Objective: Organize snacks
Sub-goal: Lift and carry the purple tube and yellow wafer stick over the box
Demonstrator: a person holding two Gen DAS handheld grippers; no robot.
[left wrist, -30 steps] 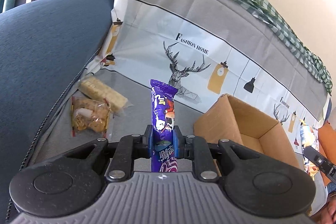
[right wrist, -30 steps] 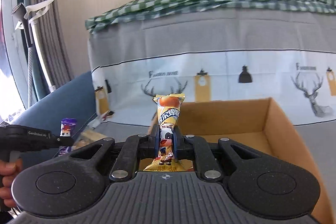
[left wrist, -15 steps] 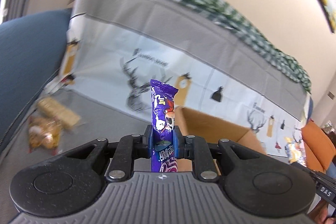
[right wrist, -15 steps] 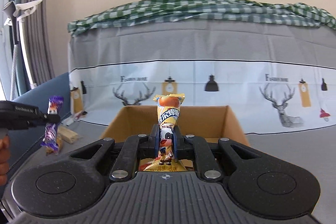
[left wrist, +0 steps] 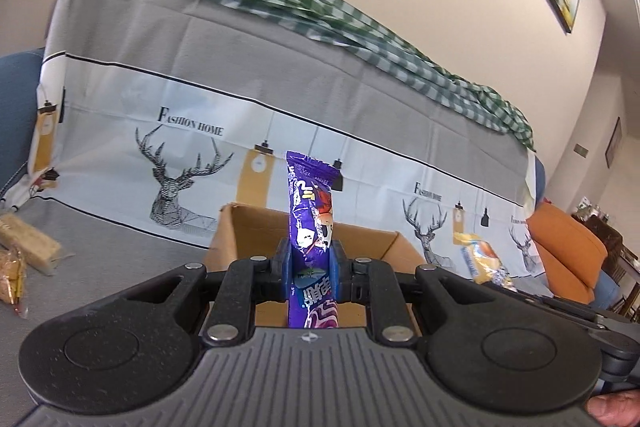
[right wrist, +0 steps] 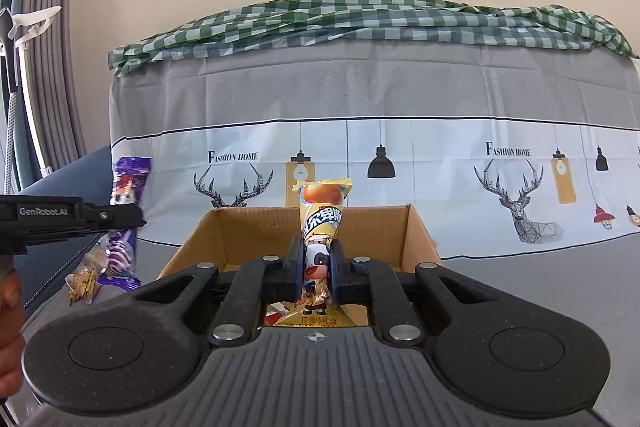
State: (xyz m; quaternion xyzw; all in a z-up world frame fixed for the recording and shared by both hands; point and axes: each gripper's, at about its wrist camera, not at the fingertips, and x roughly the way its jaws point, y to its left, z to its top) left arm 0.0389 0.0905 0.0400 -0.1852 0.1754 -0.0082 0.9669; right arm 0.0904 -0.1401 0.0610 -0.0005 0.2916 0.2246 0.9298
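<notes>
My left gripper [left wrist: 310, 265] is shut on a purple snack packet [left wrist: 310, 211], held upright in front of the open cardboard box [left wrist: 240, 231]. My right gripper [right wrist: 316, 271] is shut on a yellow snack packet [right wrist: 320, 219], held upright over the near side of the same box [right wrist: 200, 231]. In the right wrist view the left gripper [right wrist: 120, 215] shows at the left with the purple packet [right wrist: 126, 187]. In the left wrist view the yellow packet [left wrist: 480, 259] shows at the right.
The box stands on a sofa seat covered with a grey deer-print cloth [right wrist: 440, 155]. Two loose snack packs [left wrist: 28, 247] lie on the seat left of the box, also seen in the right wrist view [right wrist: 84, 277]. A blue cushion [left wrist: 12, 99] is at the left.
My left gripper has swung right with the purple packet, from the loose snacks toward the box. My right gripper has shifted so the box is centred ahead of it.
</notes>
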